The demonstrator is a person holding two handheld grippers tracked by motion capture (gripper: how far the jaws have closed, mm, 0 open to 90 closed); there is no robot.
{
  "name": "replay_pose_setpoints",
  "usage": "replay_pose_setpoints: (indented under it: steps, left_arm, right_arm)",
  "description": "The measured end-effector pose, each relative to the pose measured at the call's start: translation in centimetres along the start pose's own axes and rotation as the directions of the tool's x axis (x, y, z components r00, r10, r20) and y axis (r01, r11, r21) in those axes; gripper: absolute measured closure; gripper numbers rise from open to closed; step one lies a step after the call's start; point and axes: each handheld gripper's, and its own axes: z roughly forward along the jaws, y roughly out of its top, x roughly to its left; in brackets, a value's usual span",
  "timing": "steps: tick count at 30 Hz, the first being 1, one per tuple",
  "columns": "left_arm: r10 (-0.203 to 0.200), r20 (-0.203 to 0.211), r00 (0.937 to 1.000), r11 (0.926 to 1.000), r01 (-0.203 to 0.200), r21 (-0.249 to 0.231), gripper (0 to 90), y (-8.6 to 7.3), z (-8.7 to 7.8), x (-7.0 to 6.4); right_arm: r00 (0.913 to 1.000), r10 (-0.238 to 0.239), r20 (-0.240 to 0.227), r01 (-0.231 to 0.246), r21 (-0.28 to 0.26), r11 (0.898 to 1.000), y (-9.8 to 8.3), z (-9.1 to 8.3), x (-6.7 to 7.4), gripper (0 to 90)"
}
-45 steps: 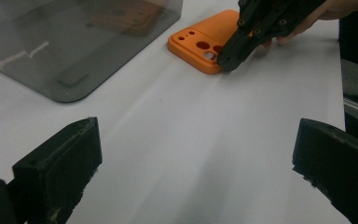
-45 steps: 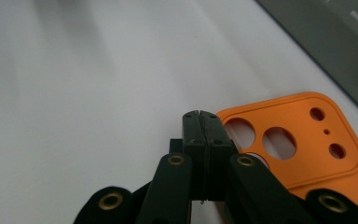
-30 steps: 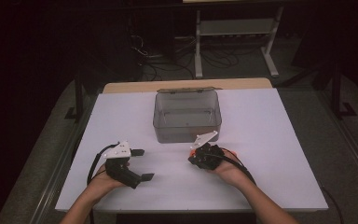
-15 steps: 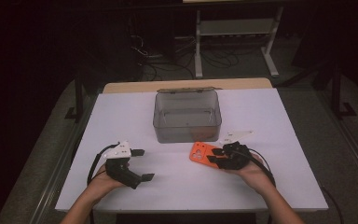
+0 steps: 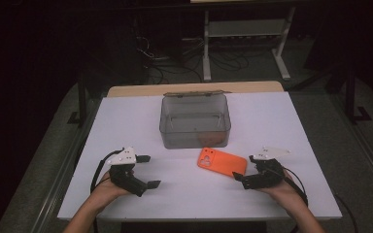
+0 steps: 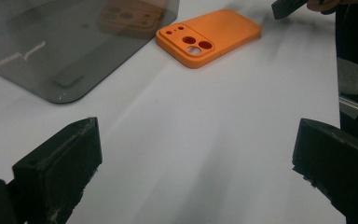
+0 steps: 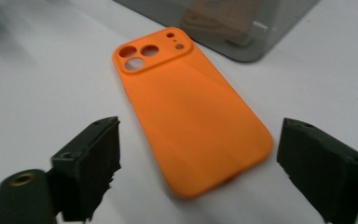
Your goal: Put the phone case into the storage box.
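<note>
orange case set down, right gripper opened

orange phone case (image 5: 222, 162) lies flat on the white table (image 5: 126, 121), just before the grey box (image 5: 194, 120). the right gripper (image 5: 239, 177) has just been opening its jaws, nothing between them, low at the case's end. the left gripper (image 5: 148, 171) rests released. next likely a fresh grasp.

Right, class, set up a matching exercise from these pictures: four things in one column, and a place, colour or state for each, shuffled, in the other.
Things:
1. phone case
2. box
3. table
4. right gripper

Descriptions:
A. white top
B. smoky and see-through, at the middle of the table
C. orange, lying flat with the camera cut-outs up
D. fingers apart, just behind the case's end

Pairs: 1-C, 2-B, 3-A, 4-D
</note>
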Motion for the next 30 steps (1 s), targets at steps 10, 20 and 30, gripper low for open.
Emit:
replay_pose_setpoints:
  steps: [10, 20, 30]
  left_arm:
    - [-0.001, 0.010, 1.0000, 1.0000, 0.001, 0.001, 0.8, -0.1, 0.1, 0.0]
    - [0.005, 0.002, 1.0000, 0.9998, -0.005, -0.018, 0.8, -0.3, 0.0, -0.2]
    - [-0.001, -0.004, 1.0000, 1.0000, 0.001, -0.008, 0.8, -0.5, 0.0, 0.0]
  right_arm:
    - [0.9999, 0.001, 0.012, -0.001, -0.023, 1.000, -1.0, -0.6, -0.5, 1.6]
    - [0.9998, -0.016, -0.012, 0.016, -0.027, 1.000, -0.6, -0.5, -0.4, 1.2]
    - [0.9996, -0.023, -0.015, 0.022, -0.037, 0.999, -0.2, -0.7, -0.6, 1.2]
